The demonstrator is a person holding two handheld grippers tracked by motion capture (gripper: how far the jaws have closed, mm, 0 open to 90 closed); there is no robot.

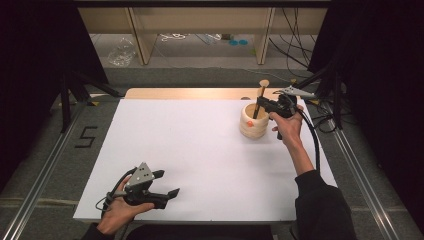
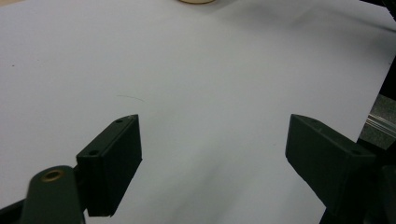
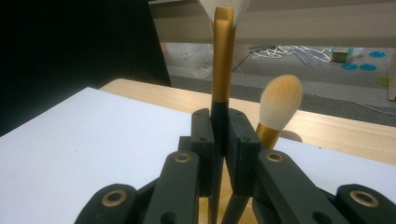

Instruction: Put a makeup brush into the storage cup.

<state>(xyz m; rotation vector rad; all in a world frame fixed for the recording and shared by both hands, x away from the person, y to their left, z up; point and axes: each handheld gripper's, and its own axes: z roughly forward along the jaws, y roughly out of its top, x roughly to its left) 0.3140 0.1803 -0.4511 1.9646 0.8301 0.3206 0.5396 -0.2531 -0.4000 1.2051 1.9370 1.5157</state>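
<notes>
Brushes are counted as two: one brush with a gold ferrule and dark handle (image 3: 222, 60) is pinched upright between the jaws of the right gripper (image 3: 223, 140), its pale bristles cut off at the top edge of the right gripper view, and a second, shorter brush with a rounded pale head (image 3: 280, 102) is seen leaning just beside it to the right. In the high view one brush (image 1: 260, 97) is seen rising out of a single round, light wooden holder (image 1: 252, 122), which stands on the white board (image 1: 200, 150) near its far right corner, with the right gripper (image 1: 265, 104) held against the handle above the holder's rim. The white board is laid over a wooden table (image 1: 190, 93), a strip of which is exposed along the far edge. One left gripper (image 1: 167, 184) is held low over the near left corner of the board, well apart from the holder; its two jaws are spread wide with nothing between them.
</notes>
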